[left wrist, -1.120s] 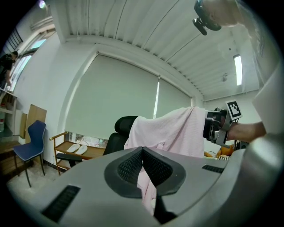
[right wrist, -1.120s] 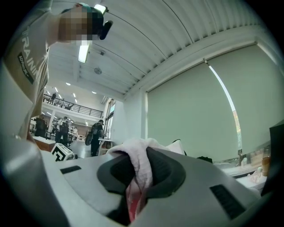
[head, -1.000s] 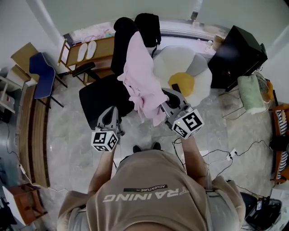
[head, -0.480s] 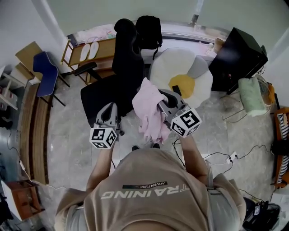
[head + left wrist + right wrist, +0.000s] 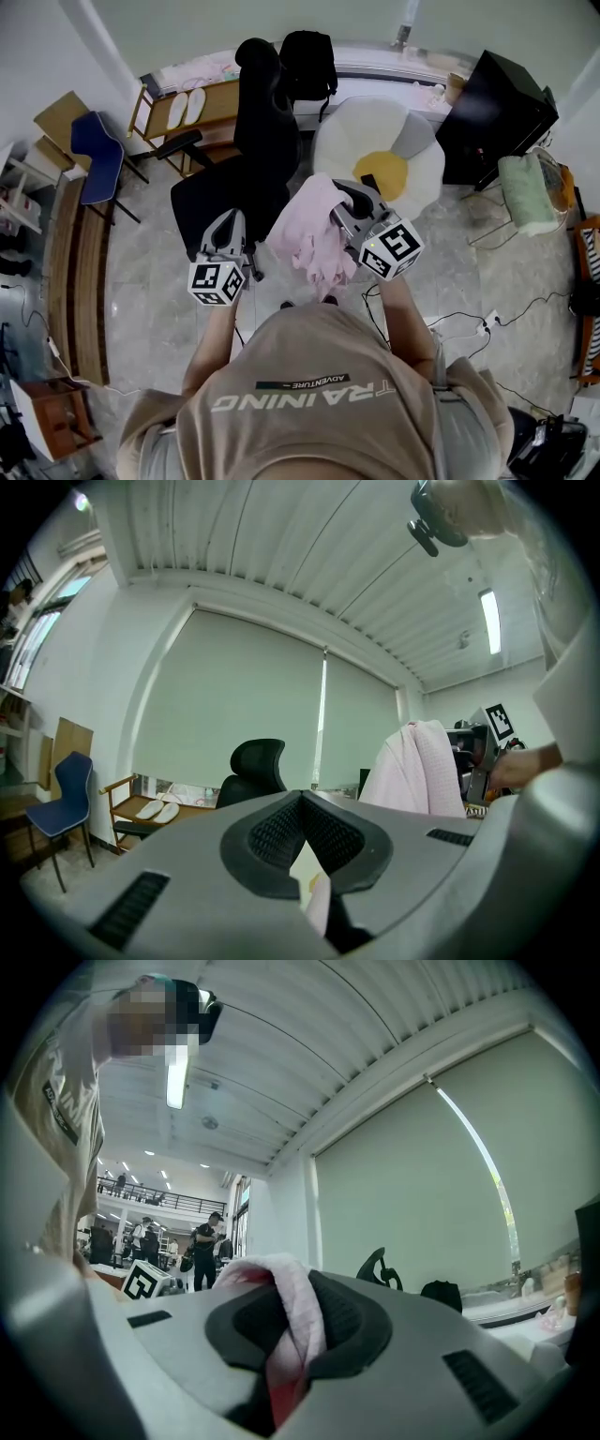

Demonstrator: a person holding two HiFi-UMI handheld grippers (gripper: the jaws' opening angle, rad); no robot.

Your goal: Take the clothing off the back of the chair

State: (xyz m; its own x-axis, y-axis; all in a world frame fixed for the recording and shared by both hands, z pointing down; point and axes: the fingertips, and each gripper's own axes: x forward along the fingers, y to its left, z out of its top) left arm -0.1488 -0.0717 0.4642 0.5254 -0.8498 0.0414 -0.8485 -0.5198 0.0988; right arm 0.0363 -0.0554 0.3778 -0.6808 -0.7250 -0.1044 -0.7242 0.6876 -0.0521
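My R gripper (image 5: 339,204) pinches the pink clothing (image 5: 311,239), off the chair (image 5: 267,141) back; L gripper (image 5: 229,221) pressed together, empty.

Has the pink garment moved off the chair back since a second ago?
Yes. The pink garment has come off the black chair, down toward the person, and is now bunched in the right hand-held gripper.

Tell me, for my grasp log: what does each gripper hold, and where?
The right gripper pinches a bunched fold of the pink garment; the left gripper, shut, holds nothing.
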